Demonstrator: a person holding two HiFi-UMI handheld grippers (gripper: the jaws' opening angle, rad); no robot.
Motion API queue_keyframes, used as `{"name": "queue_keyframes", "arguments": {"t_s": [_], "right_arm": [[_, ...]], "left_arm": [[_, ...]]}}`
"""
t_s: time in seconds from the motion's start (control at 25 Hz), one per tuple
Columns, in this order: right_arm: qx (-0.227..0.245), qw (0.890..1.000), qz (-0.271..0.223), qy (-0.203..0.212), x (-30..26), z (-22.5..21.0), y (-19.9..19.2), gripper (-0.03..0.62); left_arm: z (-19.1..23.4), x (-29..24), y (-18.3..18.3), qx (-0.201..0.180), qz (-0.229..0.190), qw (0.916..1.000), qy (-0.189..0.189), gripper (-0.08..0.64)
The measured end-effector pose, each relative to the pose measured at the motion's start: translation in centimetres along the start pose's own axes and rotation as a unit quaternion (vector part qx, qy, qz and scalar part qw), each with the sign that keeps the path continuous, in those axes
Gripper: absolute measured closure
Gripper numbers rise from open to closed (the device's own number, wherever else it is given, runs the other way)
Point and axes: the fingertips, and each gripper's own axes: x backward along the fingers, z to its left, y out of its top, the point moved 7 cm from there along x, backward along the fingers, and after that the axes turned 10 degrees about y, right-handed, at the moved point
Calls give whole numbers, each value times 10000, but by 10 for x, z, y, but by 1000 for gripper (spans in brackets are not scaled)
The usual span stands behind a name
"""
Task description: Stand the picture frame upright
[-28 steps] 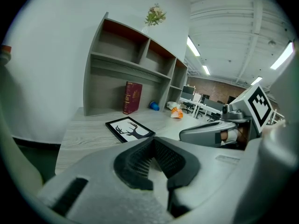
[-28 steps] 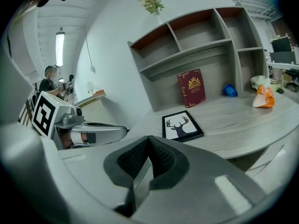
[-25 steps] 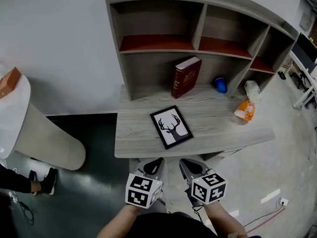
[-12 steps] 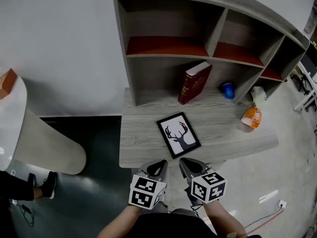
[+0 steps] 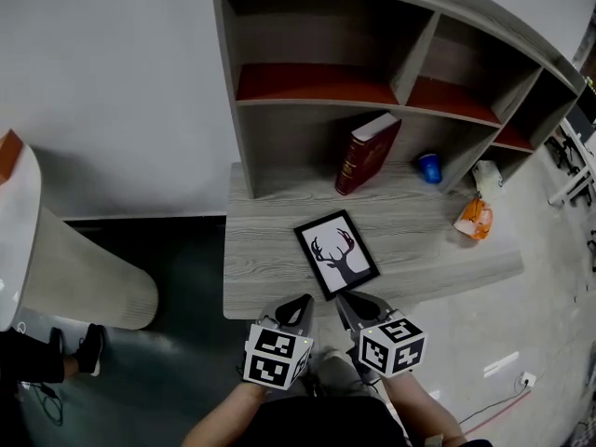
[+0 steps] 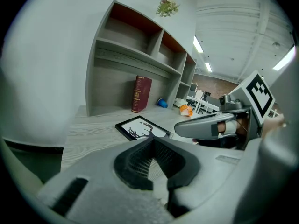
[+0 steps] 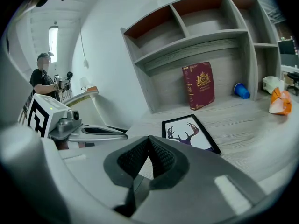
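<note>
Has drawn in toward the desk (image 5: 261, 250) over the last second, bringing the left tongs (image 5: 296, 307) and the right tongs (image 5: 358, 305) from well short of the picture frame (image 5: 337, 253) to just short of it, with hardly any further shift in the latter half of that second. Holds them side by side over the near desk edge, close together but not touching, both pressed together and pinching nothing. Looking along the left tongs (image 6: 152, 139), finds the picture frame (image 6: 140, 127) almost straight ahead. Looking along the right tongs (image 7: 149, 139), finds the picture frame (image 7: 190, 133) just ahead and a shade to the right. Leaves it lying flat, deer print up, turned at an angle with its nearest corner aimed between the two tips. Beyond it, farther from both tongs, shows a red book (image 5: 368, 153) leaning in the shelf bay, and a blue cup (image 5: 428, 168) ahead and off to the right. Seems to mark the approach as all but finished, yet with nothing touched and the standing-up not begun. Probably calls next for spreading one pair and working a jaw under or around a frame edge. Risks nudging so flat a thing away across the wood instead of catching it.
</note>
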Motion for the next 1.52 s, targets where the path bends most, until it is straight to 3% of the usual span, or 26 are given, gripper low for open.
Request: {"name": "queue_keyframes", "arguments": {"t_s": [0.96, 1.52], "right_arm": [[191, 9976, 443, 492, -31, -93, 49, 594], [133, 9942, 751, 758, -53, -130, 50, 594]], "left_arm": [[5, -80, 27, 417, 184, 9958, 799, 565], [13, -110, 21, 590, 486, 9894, 1231, 554]]}}
